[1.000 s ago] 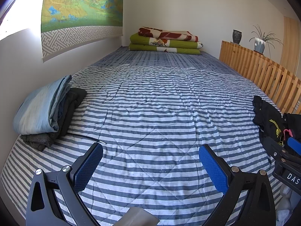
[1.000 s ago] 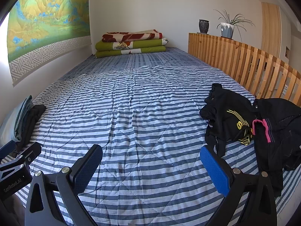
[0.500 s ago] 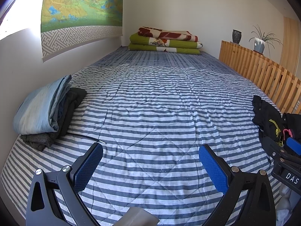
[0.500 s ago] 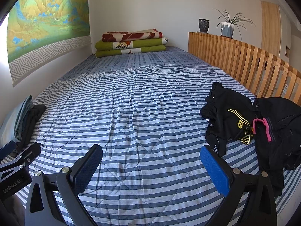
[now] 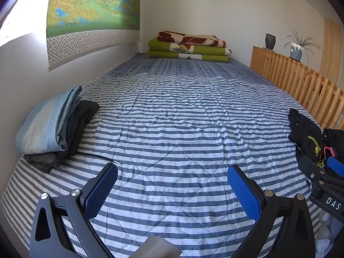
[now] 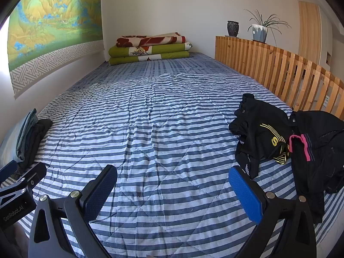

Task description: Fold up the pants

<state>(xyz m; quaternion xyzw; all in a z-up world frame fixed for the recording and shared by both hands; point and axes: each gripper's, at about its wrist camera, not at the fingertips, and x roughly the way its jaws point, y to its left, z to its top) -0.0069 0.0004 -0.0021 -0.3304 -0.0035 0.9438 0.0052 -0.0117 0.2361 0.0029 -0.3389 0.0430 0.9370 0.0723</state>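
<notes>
Right wrist view: unfolded black pants (image 6: 279, 142) lay crumpled on bed (image 6: 163, 129) by the wooden rail, untouched; folded stack (image 5: 53, 129) sat opposite. Right gripper (image 6: 172, 195) and left gripper (image 5: 172, 193) fingers were apart, empty.

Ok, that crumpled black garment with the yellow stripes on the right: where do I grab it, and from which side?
Likely best with the right gripper, open and empty, coming from its left. Take the black garment with yellow stripes by the loose flap hanging nearest you: it sticks out free of the pile, while the black piece with pink trim overlaps its right side.
</notes>
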